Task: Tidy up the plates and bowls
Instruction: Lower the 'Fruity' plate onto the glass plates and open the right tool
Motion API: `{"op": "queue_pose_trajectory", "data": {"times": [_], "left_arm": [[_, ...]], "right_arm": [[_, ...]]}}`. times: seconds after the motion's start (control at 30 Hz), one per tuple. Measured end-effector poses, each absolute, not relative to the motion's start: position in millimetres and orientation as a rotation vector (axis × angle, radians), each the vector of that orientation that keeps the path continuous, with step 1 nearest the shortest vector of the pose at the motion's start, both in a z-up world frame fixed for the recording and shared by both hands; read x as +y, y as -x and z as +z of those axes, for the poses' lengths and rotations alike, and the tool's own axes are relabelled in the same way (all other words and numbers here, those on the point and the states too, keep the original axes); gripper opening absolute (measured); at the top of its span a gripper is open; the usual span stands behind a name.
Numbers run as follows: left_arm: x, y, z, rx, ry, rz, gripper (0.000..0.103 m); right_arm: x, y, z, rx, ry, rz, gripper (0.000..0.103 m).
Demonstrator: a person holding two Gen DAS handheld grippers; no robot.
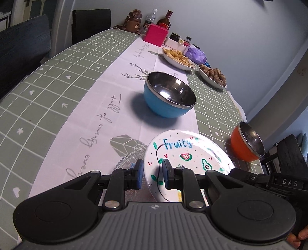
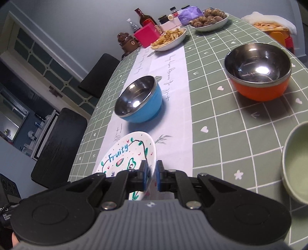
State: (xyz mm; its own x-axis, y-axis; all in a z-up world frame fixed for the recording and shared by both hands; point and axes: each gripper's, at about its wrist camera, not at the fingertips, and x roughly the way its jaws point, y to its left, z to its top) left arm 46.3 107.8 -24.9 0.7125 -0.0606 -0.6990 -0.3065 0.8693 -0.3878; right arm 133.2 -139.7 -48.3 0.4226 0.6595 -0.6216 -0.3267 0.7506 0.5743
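White ceramic with a hand-painted "Fruity" design, the round plate (image 1: 187,153) sits pinched at both sides: your left claw (image 1: 153,174) is clamped on its rim, blue pads (image 1: 140,169) against the edge, and your right claw (image 2: 152,176) grips the opposite rim. The plate is tilted and lifted above the white runner (image 1: 107,90) that lies along the green checked tabletop (image 1: 48,80).

In the left wrist view, a clear ribbed glass dish (image 1: 130,157) peeks out at about 10 o'clock from the left claw, just beside the plate. A blue bowl with a steel lining (image 1: 167,96) stands on the runner at 12 o'clock, well apart from the plate. An orange bowl with a steel lining (image 1: 246,142) sits at 2 o'clock near the tabletop's edge.

In the right wrist view, the blue bowl lies at 11 o'clock from the claw, the orange bowl at 1 o'clock, and a pale green bowl (image 2: 296,163) shows at 3 o'clock, cut off by the frame. Far along the tabletop, two white dishes of snacks (image 2: 169,40), a pink box (image 2: 147,36) and some bottles (image 2: 143,18) stand together.
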Motion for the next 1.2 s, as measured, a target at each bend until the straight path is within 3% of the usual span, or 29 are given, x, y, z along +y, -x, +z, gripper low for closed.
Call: {"op": "queue_pose_trajectory", "data": {"times": [0.67,1.2], "left_arm": [[117.2,-33.4,-49.3,0.833,0.445,0.196,0.023],[99.2,-37.0,-48.9,0.847,0.275,0.214,0.023]], "right_arm": [[-113.4,-136.8,-89.4,1.062,-0.313,0.686,0.008],[-94.0,-127.5,-85.7,1.006,-0.104,0.68,0.011]]}}
